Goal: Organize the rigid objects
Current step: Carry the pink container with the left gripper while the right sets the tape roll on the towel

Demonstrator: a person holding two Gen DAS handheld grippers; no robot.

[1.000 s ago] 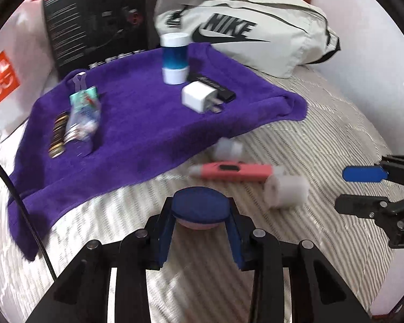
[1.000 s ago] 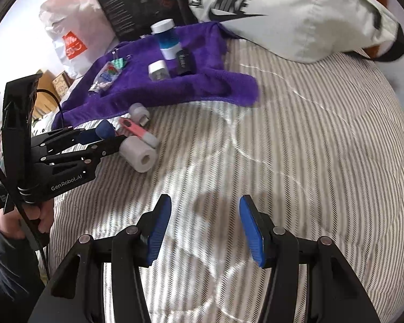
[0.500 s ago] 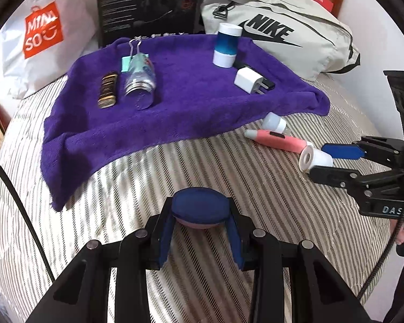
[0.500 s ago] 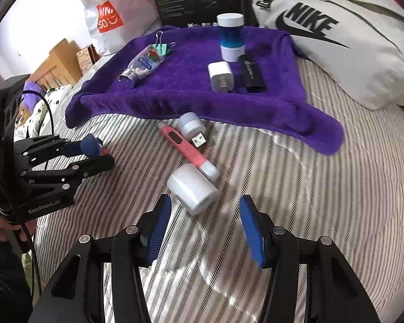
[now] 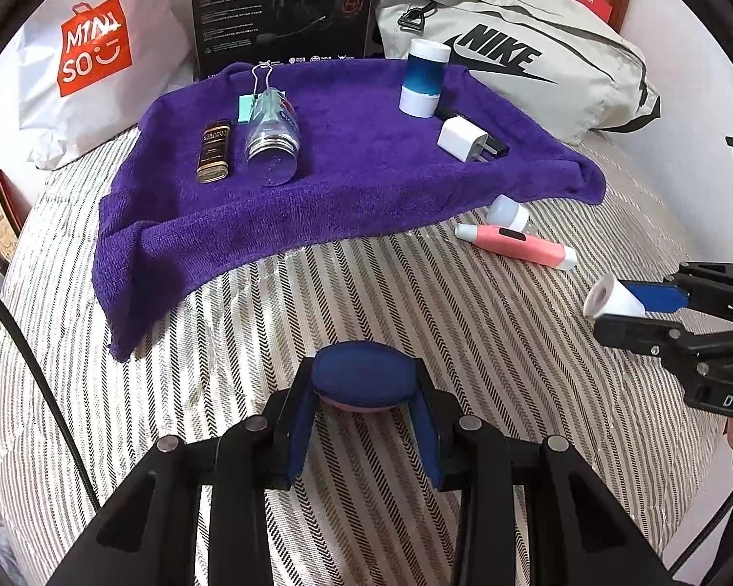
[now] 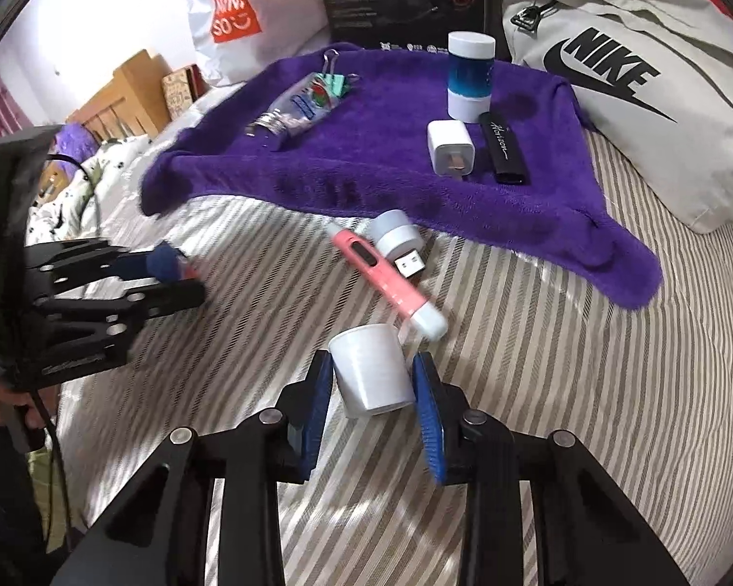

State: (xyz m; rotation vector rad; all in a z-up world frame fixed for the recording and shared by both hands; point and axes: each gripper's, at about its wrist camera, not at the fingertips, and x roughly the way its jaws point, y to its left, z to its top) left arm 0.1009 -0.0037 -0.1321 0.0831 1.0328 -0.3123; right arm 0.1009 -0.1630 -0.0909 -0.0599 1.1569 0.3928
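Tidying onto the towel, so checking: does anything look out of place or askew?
Yes. A pink pen-shaped device and a white USB plug-in lie on the striped bedding, off the purple towel. On the towel, a clear bottle lies on its side.

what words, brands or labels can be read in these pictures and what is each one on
"MINI SO": white shopping bag
"NIKE" with swoosh: grey bag
"Horizon": black stick on the purple towel
"DAS", cut off by the frame edge: right gripper
Print on the black box, gold bar, clear bottle and left gripper: too small or blurred to read
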